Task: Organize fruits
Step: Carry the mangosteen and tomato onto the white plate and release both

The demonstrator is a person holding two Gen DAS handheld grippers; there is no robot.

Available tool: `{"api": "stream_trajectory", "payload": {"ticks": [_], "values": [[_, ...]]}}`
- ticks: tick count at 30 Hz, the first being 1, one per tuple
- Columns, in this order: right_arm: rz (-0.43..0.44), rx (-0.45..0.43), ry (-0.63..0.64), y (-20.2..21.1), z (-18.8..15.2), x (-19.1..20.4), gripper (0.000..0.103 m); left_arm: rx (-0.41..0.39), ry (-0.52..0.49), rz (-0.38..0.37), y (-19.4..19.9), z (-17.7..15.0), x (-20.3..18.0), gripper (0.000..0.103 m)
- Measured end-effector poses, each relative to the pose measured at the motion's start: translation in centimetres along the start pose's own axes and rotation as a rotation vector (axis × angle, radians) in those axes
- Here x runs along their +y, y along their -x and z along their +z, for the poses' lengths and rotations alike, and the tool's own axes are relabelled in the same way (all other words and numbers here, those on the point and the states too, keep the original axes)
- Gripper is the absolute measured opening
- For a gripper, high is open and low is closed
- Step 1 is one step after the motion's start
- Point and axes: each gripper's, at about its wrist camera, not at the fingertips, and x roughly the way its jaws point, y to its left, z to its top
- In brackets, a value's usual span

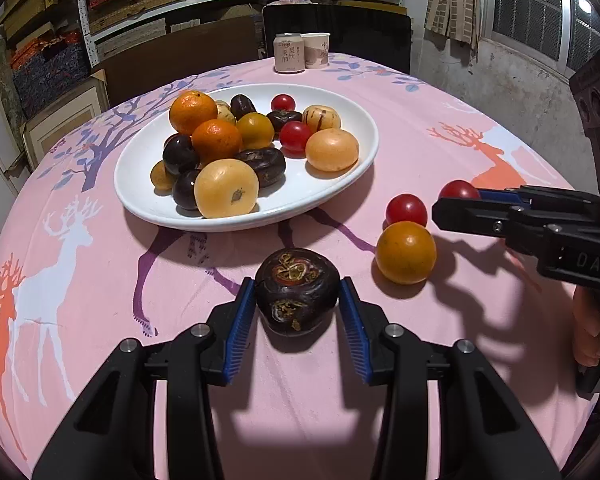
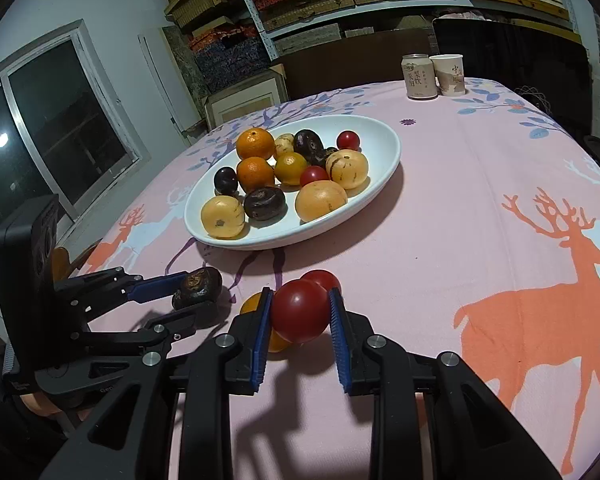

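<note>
A pink printed cotton-like tablecloth [image 1: 440, 128], matt and faintly creased, was seen across the table. The white plate [image 1: 148, 168] looked like glazed ceramic, smooth and glossy. At its 6 o'clock, a dark fruit [image 1: 297, 291] was shown with dull, wrinkled skin and rough scabby patches. The red tomato [image 2: 300, 312] was taut and shiny; the orange-yellow fruit [image 1: 406, 253] at the plate's 4 o'clock was smooth with a soft sheen. The left gripper [image 1: 298, 300] and right gripper [image 2: 299, 308] were made of matt black plastic, with ribbed blue pads [image 1: 240, 320] and bright metal screws [image 1: 393, 330]. At 12 o'clock, a metal can [image 1: 289, 53] and paper cup [image 1: 317, 50] were seen.
</note>
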Motion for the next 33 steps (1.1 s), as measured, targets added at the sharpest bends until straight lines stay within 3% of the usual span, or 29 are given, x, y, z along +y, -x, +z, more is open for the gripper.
{"api": "stream_trajectory", "payload": {"ticks": [10, 16, 25, 33], "values": [[0.019, -0.018, -0.007, 0.5, 0.0, 0.0, 0.028, -0.002, 0.034, -0.004, 0.5, -0.3, 0.6, 0.042], [0.048, -0.029, -0.018, 1.6, 1.0, 0.1, 0.028, -0.046, 0.080, -0.010, 2.4, 0.4, 2.3, 0.042], [0.073, -0.075, 0.027, 3.7, 6.6, 1.0, 0.028, -0.114, 0.125, -0.001, 4.4, 4.9, 6.0, 0.042], [0.047, -0.013, 0.053, -1.0, 12.6, 1.3, 0.028, -0.076, 0.080, -0.056, 0.9, 8.5, 3.8, 0.042]]}}
